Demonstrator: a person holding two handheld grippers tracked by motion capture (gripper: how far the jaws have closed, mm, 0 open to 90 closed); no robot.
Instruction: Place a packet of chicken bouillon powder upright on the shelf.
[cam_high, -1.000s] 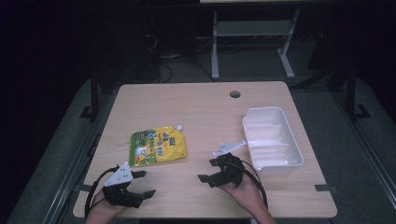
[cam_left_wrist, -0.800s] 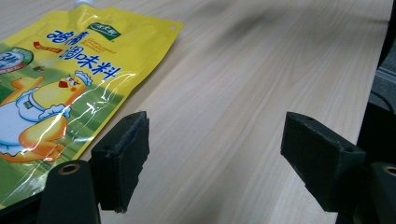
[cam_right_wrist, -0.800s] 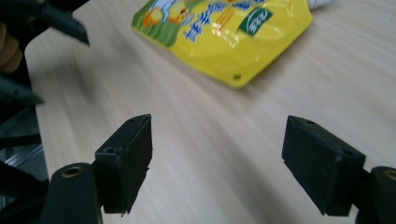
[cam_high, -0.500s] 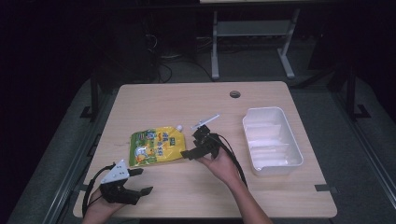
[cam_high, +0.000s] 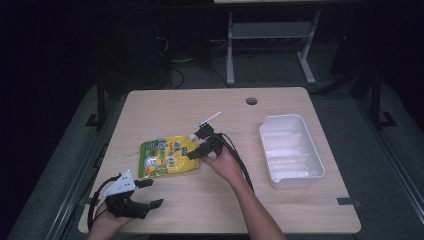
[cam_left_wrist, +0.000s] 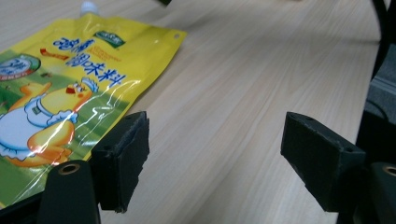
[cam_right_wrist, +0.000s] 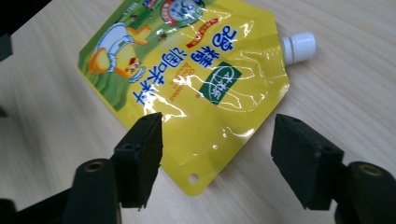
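Observation:
A yellow and green spouted pouch (cam_high: 167, 157) with a duck picture lies flat on the wooden table, left of centre. Its white cap (cam_right_wrist: 299, 46) points toward the table's far side. My right gripper (cam_high: 196, 144) hovers at the pouch's right edge. In the right gripper view the pouch (cam_right_wrist: 187, 70) has its lower corner between the jaws of my right gripper (cam_right_wrist: 217, 135). Those jaws have just been closing but stand apart, with the pads off the pouch. My left gripper (cam_high: 150, 193) rests open near the front left edge with the pouch (cam_left_wrist: 56, 88) just beyond it.
A white rectangular tray (cam_high: 292, 150) stands empty at the table's right side. A round cable hole (cam_high: 251, 101) sits near the far edge. The right gripper's black cable trails back along the person's forearm. A metal rack frame stands on the floor behind the table.
My right gripper has travelled left from beside the white tray to the pouch's right edge. The left gripper has stayed put.

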